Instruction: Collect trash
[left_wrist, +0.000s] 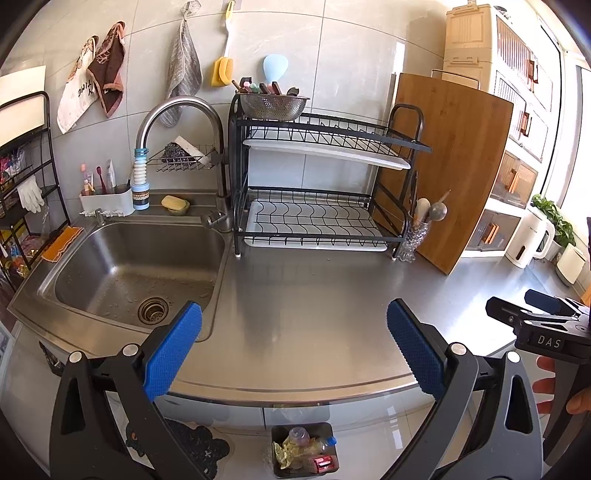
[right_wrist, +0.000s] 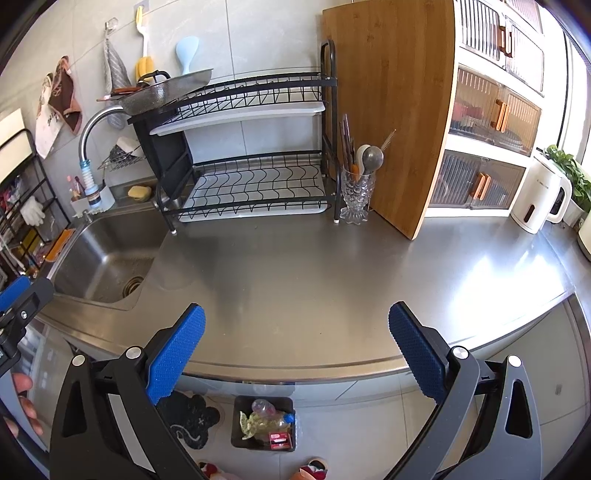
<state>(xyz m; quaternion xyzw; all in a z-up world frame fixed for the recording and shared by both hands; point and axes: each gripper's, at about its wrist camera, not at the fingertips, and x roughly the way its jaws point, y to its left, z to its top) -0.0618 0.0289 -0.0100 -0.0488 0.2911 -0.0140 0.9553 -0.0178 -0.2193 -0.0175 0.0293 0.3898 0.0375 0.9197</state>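
While poised above the counter (left_wrist: 314, 314), left gripper (left_wrist: 294, 347) and right gripper (right_wrist: 296, 349): jaws wide apart, holding nothing; trash bin (right_wrist: 238, 424) on floor below.

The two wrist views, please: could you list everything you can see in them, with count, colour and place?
Countertop: one, steel, bare in the middle.
Sink: one, steel, left of countertop.
Dish rack: one, black, two tiers, against the wall.
Colander: one, steel, on the rack's top.
Cutting board: one, wooden, leaning right of rack.
Utensil glass: one, clear, between rack and board.
Kettle: one, white, far right.
Trash bin: one, dark, on the floor, holding wrappers and a bottle.
Left gripper: blue pads, open, empty.
Right gripper: blue pads, open, empty.
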